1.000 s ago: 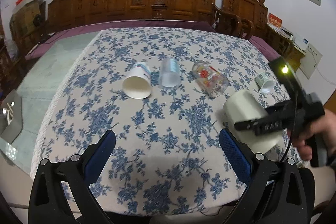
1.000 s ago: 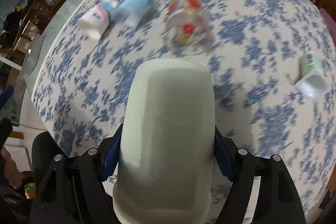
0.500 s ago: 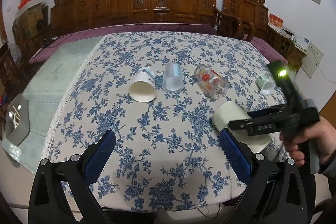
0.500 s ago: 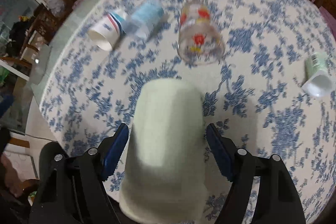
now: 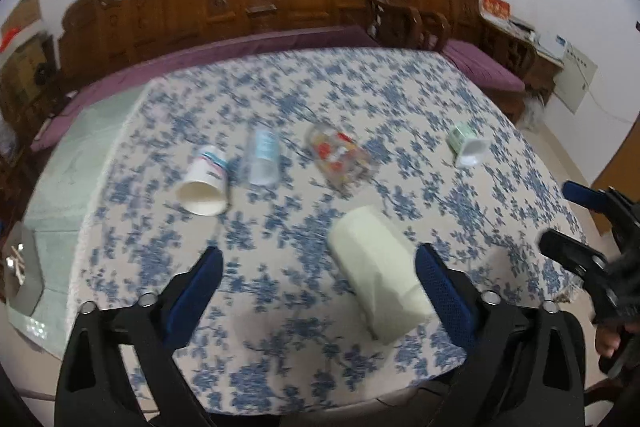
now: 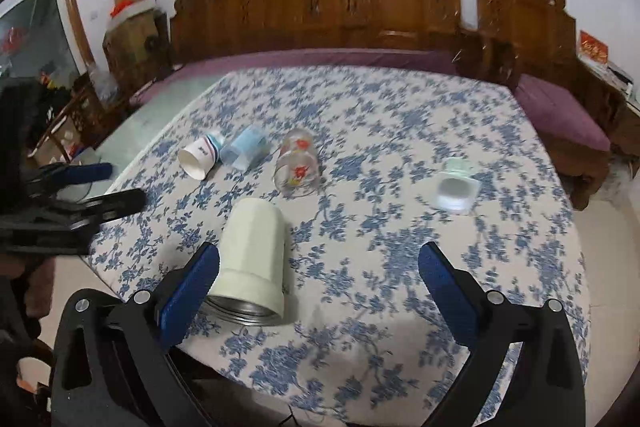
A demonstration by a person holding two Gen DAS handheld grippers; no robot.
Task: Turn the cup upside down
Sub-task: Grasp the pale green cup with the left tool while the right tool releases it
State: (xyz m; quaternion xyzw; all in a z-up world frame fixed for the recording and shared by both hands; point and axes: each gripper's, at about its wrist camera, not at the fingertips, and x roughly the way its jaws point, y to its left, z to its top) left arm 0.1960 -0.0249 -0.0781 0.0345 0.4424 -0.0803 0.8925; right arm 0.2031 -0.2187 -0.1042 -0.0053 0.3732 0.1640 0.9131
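Cream cup (image 6: 254, 259) on its side | right tool (image 6: 318, 281) wide, empty | left tool (image 5: 318, 285) wide

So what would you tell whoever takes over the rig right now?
Left tongs: open, empty, hovering over the near table edge.
Right tongs: open, empty, just right of the cream cup.
The cream cup appears to lie on its side on the floral tablecloth, its metal-lined mouth toward the near edge.
Done: nothing that shows; the cup is not mouth-down.
Left: grip the cup and set it mouth-down. The paper cup, blue cup, printed glass and small green cup also lie on their sides.
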